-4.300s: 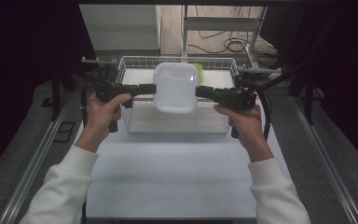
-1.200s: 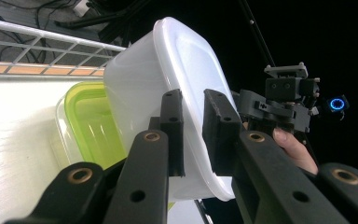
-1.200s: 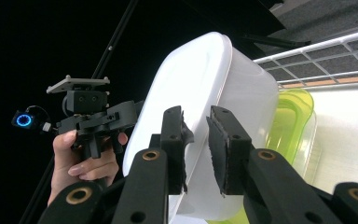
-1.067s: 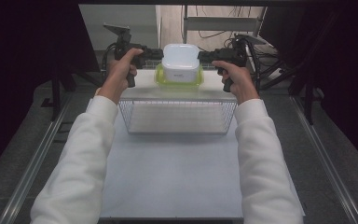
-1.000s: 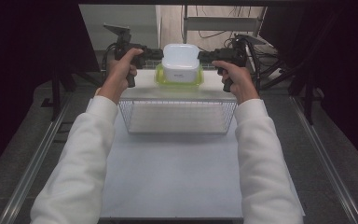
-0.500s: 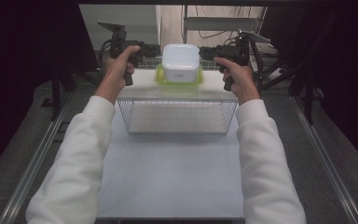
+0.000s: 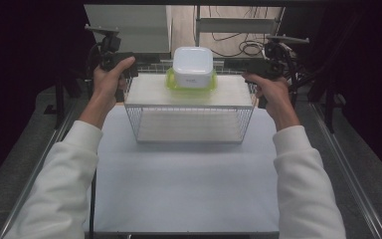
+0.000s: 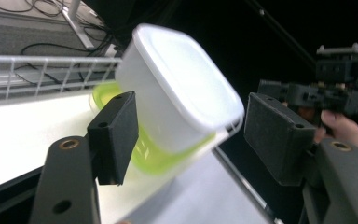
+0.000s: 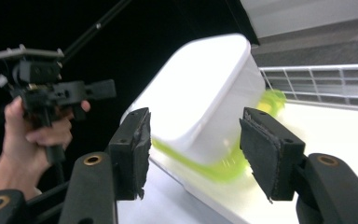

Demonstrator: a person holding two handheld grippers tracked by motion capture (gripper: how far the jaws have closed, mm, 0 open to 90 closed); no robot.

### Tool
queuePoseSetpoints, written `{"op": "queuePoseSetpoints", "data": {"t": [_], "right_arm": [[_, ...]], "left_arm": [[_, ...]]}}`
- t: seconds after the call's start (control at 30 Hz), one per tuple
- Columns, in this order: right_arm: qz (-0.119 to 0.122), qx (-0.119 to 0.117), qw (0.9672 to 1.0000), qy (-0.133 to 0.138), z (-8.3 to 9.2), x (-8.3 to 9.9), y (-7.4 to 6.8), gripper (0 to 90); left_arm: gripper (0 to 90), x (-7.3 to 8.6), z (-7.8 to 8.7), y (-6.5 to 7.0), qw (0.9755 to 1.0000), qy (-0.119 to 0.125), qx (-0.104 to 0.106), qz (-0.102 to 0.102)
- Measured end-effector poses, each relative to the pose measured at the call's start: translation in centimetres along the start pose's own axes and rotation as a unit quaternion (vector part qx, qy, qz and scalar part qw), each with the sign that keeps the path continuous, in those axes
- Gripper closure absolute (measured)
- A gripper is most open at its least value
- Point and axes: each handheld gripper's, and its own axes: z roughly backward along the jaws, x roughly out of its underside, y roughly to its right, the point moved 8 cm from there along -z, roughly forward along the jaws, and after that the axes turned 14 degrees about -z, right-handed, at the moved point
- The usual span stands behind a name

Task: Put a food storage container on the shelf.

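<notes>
We saw the white container (image 7: 193, 66) sitting upside down on its green lid (image 7: 191, 84), in the upper middle of the high view, at the far edge of the wire basket (image 7: 189, 122) on the white table (image 7: 189, 189). The left gripper (image 7: 129, 62) hung at the upper left and the right gripper (image 7: 243, 67) at the upper right, each clear of the container. Both sets of jaws had just been opening and stood spread, pads touching nothing, with the container farther off beyond them
</notes>
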Motion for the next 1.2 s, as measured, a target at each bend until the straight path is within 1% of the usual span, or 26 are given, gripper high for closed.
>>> {"op": "queuePoseSetpoints", "data": {"t": [0.03,0.13,0.27,0.3,0.43,0.53,0.6,0.67,0.7,0.8,0.83,0.93,1.03,1.1,1.13,1.2], "right_arm": [[0.01,0.001,0.9999,-0.001,0.5,0.4,0.1,41.7],[0.04,0.009,0.9991,-0.005,1.7,1.9,0.7,40.6],[0.065,0.017,0.9977,-0.008,3.3,4.1,1.3,39.4],[0.074,0.021,0.997,-0.007,3.6,4.7,1.5,39.2],[0.099,0.024,0.9948,-0.009,4.8,7.5,2.1,38.3],[0.117,0.028,0.9927,-0.013,5.4,9.8,2.8,37.9],[0.118,0.021,0.9927,-0.012,5.7,11.2,3.3,37.7],[0.118,0.018,0.9927,-0.015,6.0,12.5,3.8,37.5],[0.119,0.017,0.9926,-0.015,6.1,13.2,4.1,37.4],[0.123,0.02,0.992,-0.02,6.4,14.9,5.0,37.2],[0.122,0.02,0.992,-0.024,6.5,15.5,5.3,37.0],[0.113,0.012,0.993,-0.033,6.6,17.3,6.3,36.7],[0.102,0.015,0.9939,-0.039,6.7,19.1,7.7,36.3],[0.093,0.019,0.9946,-0.042,6.6,20.1,8.7,35.8],[0.089,0.019,0.995,-0.042,6.6,20.6,9.1,35.5],[0.082,0.018,0.9956,-0.042,6.6,21.5,9.9,35.2]], "left_arm": [[33.2,0.4,0.3,0.3,1.0,-0.003,0.0,-0.008],[32.4,2.0,1.2,0.9,0.9989,-0.019,-0.014,-0.039],[32.1,4.8,2.4,1.6,0.9973,-0.029,-0.018,-0.065],[32.0,5.6,2.7,1.8,0.9967,-0.031,-0.018,-0.073],[32.0,8.8,3.5,2.6,0.9947,-0.038,-0.018,-0.094],[32.0,11.4,4.1,3.3,0.9934,-0.045,-0.006,-0.105],[31.9,13.1,4.4,3.5,0.9927,-0.052,-0.004,-0.109],[31.9,14.7,4.7,3.6,0.9927,-0.052,-0.008,-0.108],[31.9,15.5,4.7,3.6,0.9924,-0.053,-0.011,-0.11],[32.2,17.9,4.7,3.7,0.9905,-0.064,-0.028,-0.118],[32.2,18.8,4.6,3.7,0.9897,-0.071,-0.028,-0.122],[32.1,21.2,4.2,3.7,0.9896,-0.084,-0.03,-0.113],[32.1,23.2,3.9,3.7,0.9898,-0.096,-0.027,-0.101],[32.1,24.3,3.7,3.6,0.9902,-0.102,-0.026,-0.093],[32.2,24.8,3.6,3.6,0.9898,-0.105,-0.027,-0.092],[32.6,25.6,3.6,3.5,0.9904,-0.103,-0.035,-0.086]]}}
